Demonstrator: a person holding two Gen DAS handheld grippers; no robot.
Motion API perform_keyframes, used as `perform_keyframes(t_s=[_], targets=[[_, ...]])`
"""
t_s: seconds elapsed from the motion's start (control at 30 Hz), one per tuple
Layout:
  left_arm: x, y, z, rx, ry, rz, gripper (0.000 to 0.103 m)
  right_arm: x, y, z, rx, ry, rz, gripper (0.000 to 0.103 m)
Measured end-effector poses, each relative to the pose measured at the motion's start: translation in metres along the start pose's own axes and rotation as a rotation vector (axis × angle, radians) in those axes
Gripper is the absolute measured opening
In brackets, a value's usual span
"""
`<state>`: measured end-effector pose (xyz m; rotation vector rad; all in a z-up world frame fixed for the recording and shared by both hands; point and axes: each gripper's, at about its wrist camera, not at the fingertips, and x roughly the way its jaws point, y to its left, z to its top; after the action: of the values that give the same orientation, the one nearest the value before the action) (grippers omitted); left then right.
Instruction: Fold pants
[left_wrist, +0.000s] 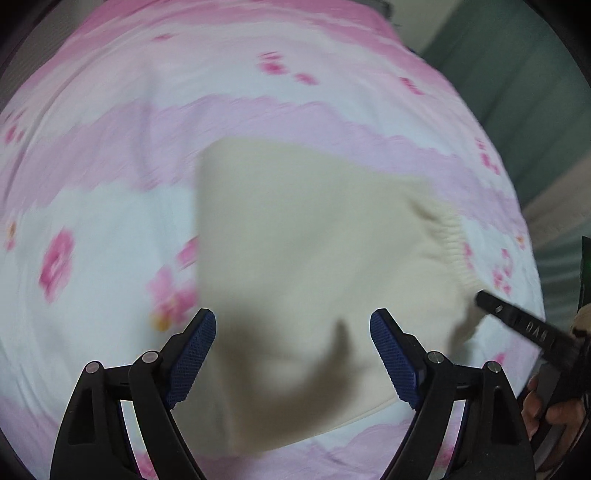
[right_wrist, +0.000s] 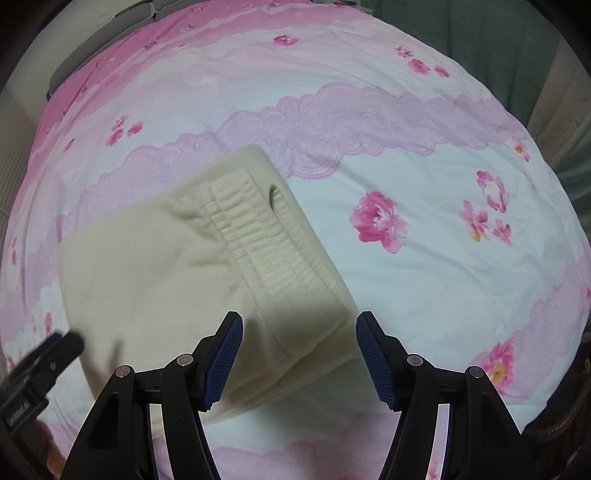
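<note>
The cream pants (right_wrist: 192, 280) are seen folded at centre-left on the floral bedspread (right_wrist: 443, 280). The right gripper (right_wrist: 299, 354) and left gripper (left_wrist: 293, 354) are spread apart, empty. The left wrist view is motion-blurred; the pants' near edge is hidden behind the fingers.

Cream pants (right_wrist: 177, 266), folded flat, waistband up
</note>
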<state>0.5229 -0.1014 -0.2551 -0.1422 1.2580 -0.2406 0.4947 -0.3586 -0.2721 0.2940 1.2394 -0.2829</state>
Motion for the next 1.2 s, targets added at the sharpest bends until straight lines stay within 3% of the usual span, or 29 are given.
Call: perform_keyframes(t_s=[0.2, 0.27, 0.4, 0.47, 0.83, 1.0, 1.07, 1.2], targets=[[0.009, 0.031, -0.025, -0.073, 0.069, 0.074, 0.086, 0.033, -0.020, 0.004, 0.102, 0.039, -0.002, 0.065], [0.011, 0.032, -0.031, -0.071, 0.087, 0.089, 0.086, 0.044, -0.030, 0.000, 0.141, 0.059, 0.022, 0.065], [0.013, 0.025, -0.038, -0.043, 0.112, 0.117, 0.086, 0.059, -0.039, -0.009, 0.126, 0.073, -0.048, 0.065], [0.012, 0.019, -0.039, -0.024, 0.121, 0.119, 0.086, 0.061, -0.046, -0.012, 0.150, 0.074, -0.031, 0.065], [-0.025, -0.001, -0.034, 0.037, 0.039, 0.115, 0.092, 0.025, -0.062, -0.019, 0.142, 0.069, -0.089, 0.067], [-0.043, 0.005, -0.048, 0.015, 0.029, 0.113, 0.094, -0.001, -0.060, -0.033, 0.124, 0.038, -0.002, 0.068], [-0.050, 0.005, -0.054, 0.009, 0.025, 0.114, 0.094, -0.012, -0.060, -0.041, 0.146, 0.026, 0.062, 0.078], [-0.057, 0.006, -0.068, 0.019, 0.022, 0.154, 0.097, -0.019, -0.058, -0.051, 0.202, -0.029, 0.174, 0.084]])
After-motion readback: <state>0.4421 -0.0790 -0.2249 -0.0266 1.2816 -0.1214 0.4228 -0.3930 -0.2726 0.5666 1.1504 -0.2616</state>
